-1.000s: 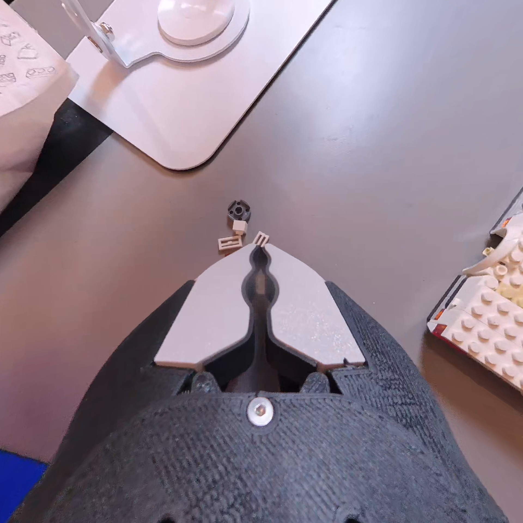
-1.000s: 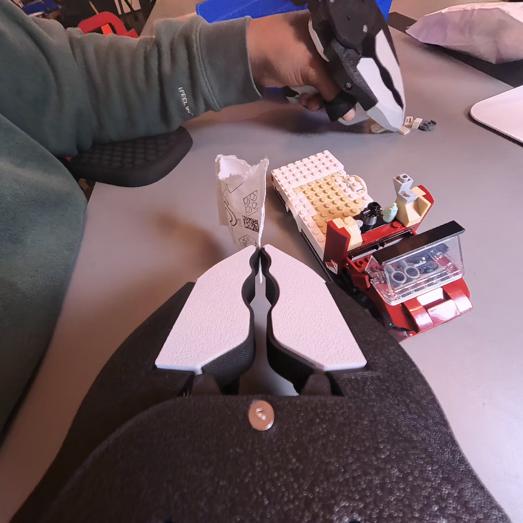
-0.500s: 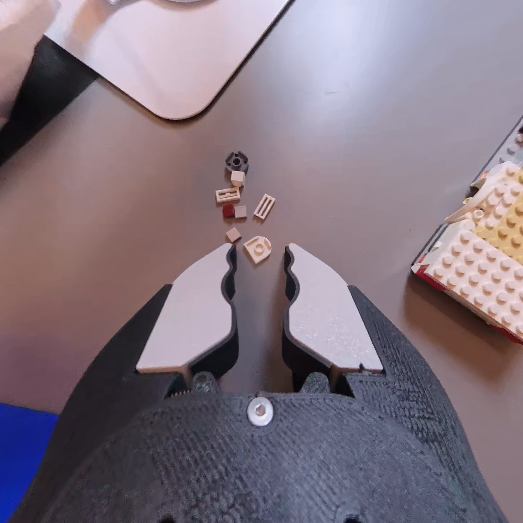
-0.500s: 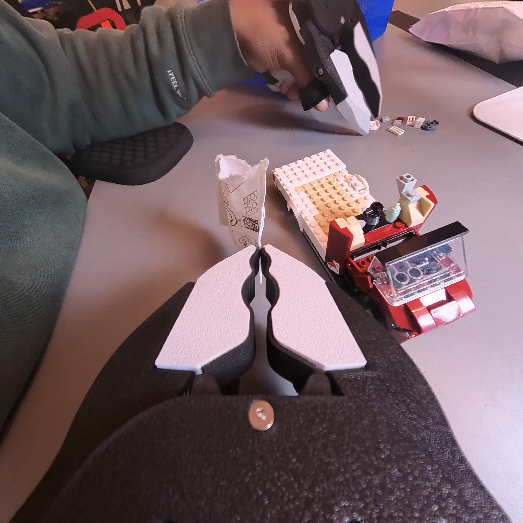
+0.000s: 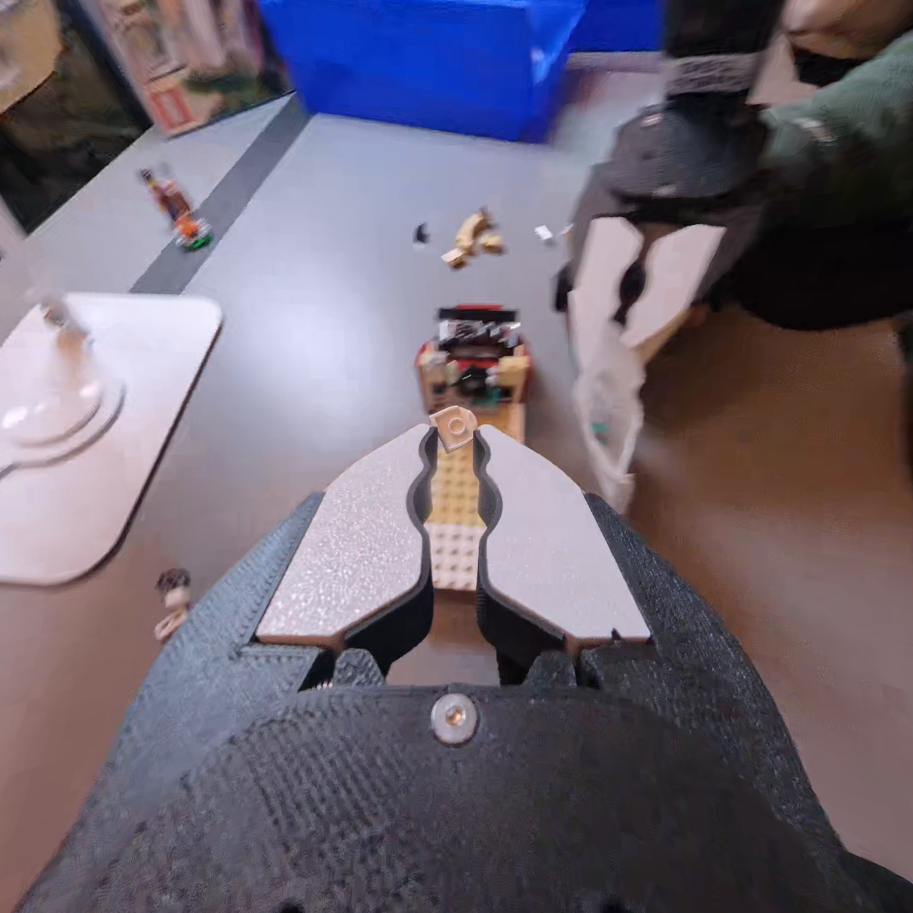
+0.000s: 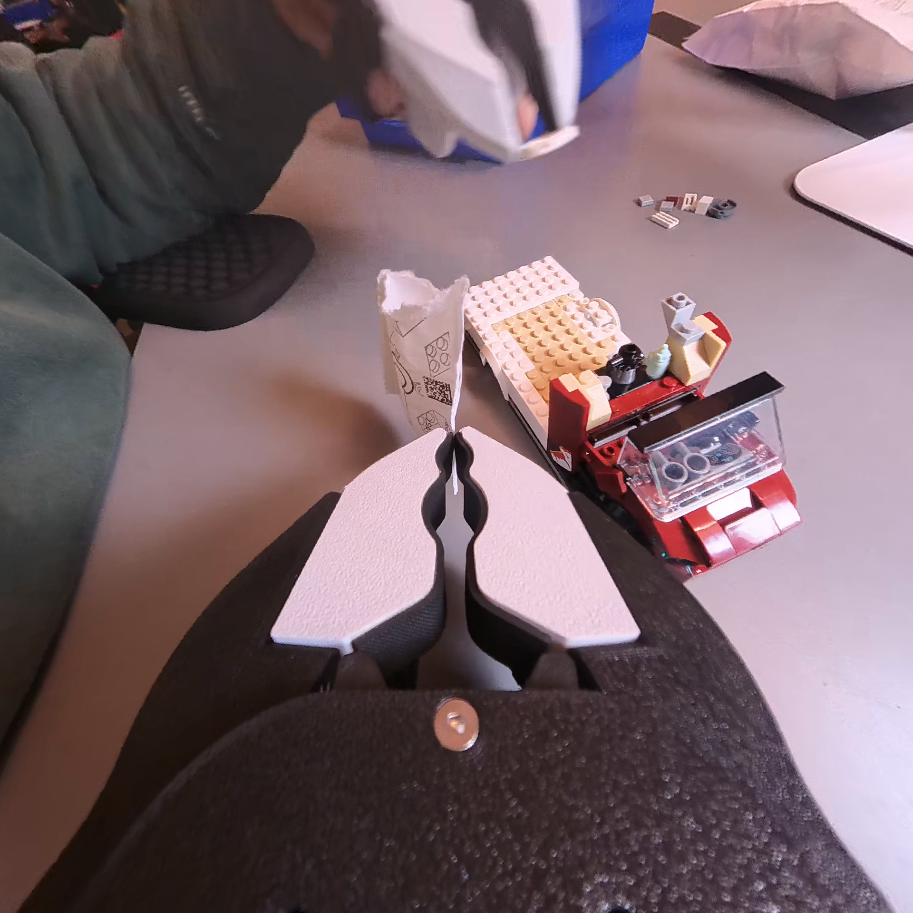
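My left gripper [image 5: 453,435] is shut on a small tan brick piece [image 5: 453,428] with one stud and a rounded corner, pinched at the fingertips. It hangs in the air above the toy car [image 5: 473,365], whose tan studded deck shows between the jaws. My right gripper [image 6: 454,437] is shut on a torn white paper bag [image 6: 426,346] printed with brick drawings, held upright beside the car [image 6: 617,400]. In the right wrist view the left gripper [image 6: 494,74] is a blur high above the table. In the left wrist view the right gripper [image 5: 637,276] holds the bag [image 5: 605,395] at the right.
A cluster of small loose pieces [image 6: 686,205] lies on the grey table beyond the car. A white stand base [image 5: 99,425] sits left, a blue bin [image 5: 425,59] at the back, tan pieces [image 5: 474,237] and two minifigures [image 5: 173,605] [image 5: 173,202] on the table. A person's green sleeve [image 6: 123,148] is left.
My left gripper opened over the loose pieces, closed on the tan one-stud piece, lifted it and swung over toward the car. My right gripper stayed still, holding the bag.
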{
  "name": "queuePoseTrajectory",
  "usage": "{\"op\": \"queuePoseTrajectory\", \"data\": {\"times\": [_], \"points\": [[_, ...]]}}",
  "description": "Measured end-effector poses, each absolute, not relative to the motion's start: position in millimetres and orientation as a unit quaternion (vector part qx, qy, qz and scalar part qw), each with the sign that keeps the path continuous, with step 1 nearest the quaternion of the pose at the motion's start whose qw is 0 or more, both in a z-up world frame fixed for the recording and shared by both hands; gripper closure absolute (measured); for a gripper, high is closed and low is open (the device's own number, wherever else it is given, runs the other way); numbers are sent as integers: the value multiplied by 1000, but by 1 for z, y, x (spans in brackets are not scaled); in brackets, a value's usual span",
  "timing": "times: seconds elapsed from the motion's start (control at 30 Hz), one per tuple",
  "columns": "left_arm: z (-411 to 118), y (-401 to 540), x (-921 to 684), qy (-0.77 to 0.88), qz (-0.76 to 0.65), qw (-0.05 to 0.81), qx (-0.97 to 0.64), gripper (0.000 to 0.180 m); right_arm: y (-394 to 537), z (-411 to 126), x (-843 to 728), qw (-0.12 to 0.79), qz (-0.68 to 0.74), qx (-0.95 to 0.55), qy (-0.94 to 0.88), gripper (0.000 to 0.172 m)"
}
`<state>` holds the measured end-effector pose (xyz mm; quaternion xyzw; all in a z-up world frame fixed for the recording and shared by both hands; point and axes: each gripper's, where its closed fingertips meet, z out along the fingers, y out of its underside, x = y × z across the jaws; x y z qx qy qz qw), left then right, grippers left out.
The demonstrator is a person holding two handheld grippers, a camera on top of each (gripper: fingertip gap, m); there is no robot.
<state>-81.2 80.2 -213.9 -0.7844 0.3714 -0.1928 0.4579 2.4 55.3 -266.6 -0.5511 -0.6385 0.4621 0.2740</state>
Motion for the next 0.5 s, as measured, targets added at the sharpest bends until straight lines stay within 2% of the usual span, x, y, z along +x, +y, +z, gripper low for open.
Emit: {"op": "queuePoseTrajectory", "data": {"times": [0.17, 0.3, 0.5], "points": [[-213, 48, -21, 473, -189, 432, -744, 166, 58, -265, 2, 275, 465, -556, -631, 171], [-231, 47, -17, 487, -174, 403, -755, 165, 57, -266, 2, 278, 462, -555, -634, 171], [-226, 47, -19, 478, -190, 412, -752, 157, 57, -266, 2, 276, 463, -554, -634, 171]]}}
